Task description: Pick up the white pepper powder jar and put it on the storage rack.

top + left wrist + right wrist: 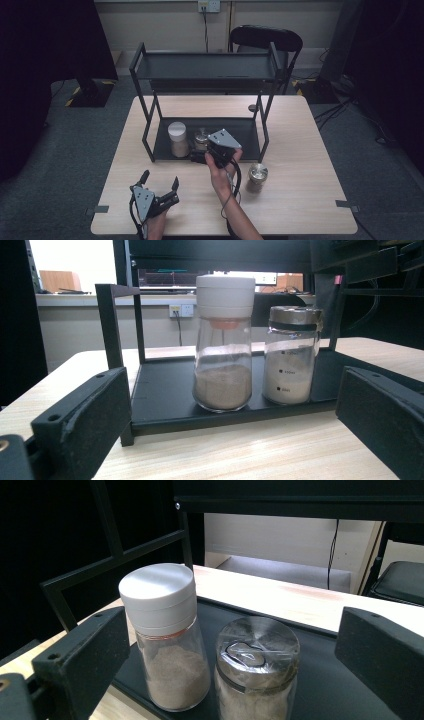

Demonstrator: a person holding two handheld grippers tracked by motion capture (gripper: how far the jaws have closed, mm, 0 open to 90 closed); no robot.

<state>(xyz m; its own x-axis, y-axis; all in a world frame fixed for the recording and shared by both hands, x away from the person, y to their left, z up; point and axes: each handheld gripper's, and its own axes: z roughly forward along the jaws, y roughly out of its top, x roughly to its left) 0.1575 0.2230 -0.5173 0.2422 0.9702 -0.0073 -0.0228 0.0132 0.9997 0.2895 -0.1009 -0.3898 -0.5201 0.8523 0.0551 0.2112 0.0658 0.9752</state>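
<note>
Brown powder in white-capped jar (pixel 167 645), steel-lidded jar (pixel 256 670) alongside.

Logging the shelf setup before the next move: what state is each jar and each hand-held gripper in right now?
White-lidded jar: upright on the rack's lower shelf, lid on, partly filled with brown powder.
Metal-lidded jar: upright beside it, lid on, pale powder inside.
Third jar: upright on the table, outside the rack, lid on.
Left hand-held gripper: open, holding nothing.
Right hand-held gripper: open, facing the two shelf jars.

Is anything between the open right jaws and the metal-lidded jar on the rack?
Nothing. In the right gripper view the metal-lidded jar stands straight ahead of the right gripper, white-lidded jar beside it.
</note>
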